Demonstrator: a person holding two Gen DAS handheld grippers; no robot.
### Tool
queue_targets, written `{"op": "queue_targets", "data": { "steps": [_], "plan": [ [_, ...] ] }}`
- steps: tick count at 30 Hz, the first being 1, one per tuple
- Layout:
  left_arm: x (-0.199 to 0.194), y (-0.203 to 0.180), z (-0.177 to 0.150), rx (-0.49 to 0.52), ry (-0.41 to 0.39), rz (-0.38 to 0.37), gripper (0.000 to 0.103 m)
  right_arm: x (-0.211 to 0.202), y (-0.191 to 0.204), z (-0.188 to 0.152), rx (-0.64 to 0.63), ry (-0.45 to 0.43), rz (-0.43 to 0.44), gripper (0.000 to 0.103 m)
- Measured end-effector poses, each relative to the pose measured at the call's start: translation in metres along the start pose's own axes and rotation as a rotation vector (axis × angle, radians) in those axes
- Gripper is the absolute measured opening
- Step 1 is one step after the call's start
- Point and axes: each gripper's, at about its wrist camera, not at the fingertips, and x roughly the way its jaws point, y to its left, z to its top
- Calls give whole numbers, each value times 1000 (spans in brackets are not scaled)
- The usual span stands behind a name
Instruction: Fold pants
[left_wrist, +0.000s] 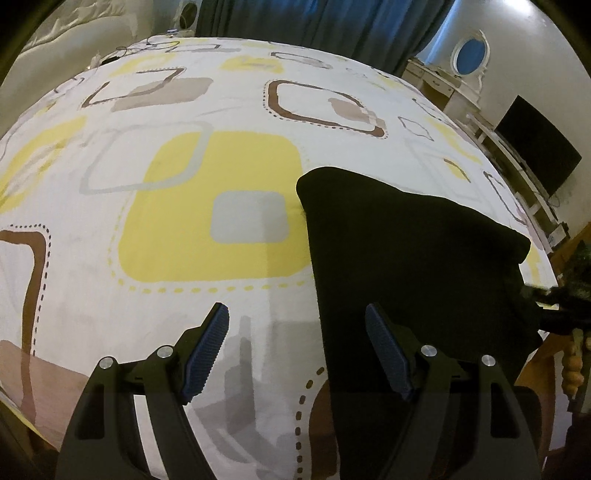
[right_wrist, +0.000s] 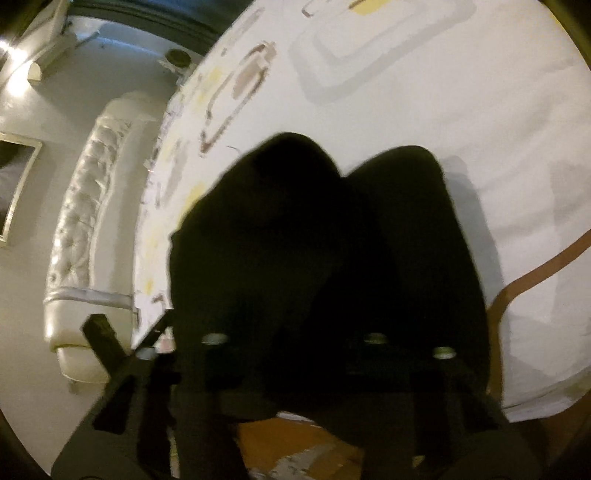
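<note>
While two grippers hover, one black pants (left_wrist: 406, 251) on one bed (left_wrist: 184, 184).

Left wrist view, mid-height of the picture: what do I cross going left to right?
Brown outline print on the sheet → yellow square print → grey square inside it → black pants → dark screen past the bed's edge.

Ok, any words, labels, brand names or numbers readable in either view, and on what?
None can be read. The black pants show no tag or print, the patterned bedsheet carries only shapes, and the dark screen at the wall is blank. The right wrist view is too blurred for any text.
</note>
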Motion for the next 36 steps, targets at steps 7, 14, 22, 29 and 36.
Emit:
{"op": "queue_targets", "data": {
  "steps": [7,14,22,29,36],
  "plan": [
    [0,0,0,1,5,6,76,-13,12,-3,-72,-20,-12,11],
    [-1,-1,-1,10,7,8,76,-33,-3,-9,-50,-64,-3,10],
    [3,-2,-2,9,20,6,76,-24,-49,-9,68,-55,30,10],
    [8,4,0,-31,57,-56,76,-36,-55,-9,116,-45,130,32],
    [21,16,-3,-144,151,-327,85,-73,-73,1,117,-154,148,86]
  ]
}}
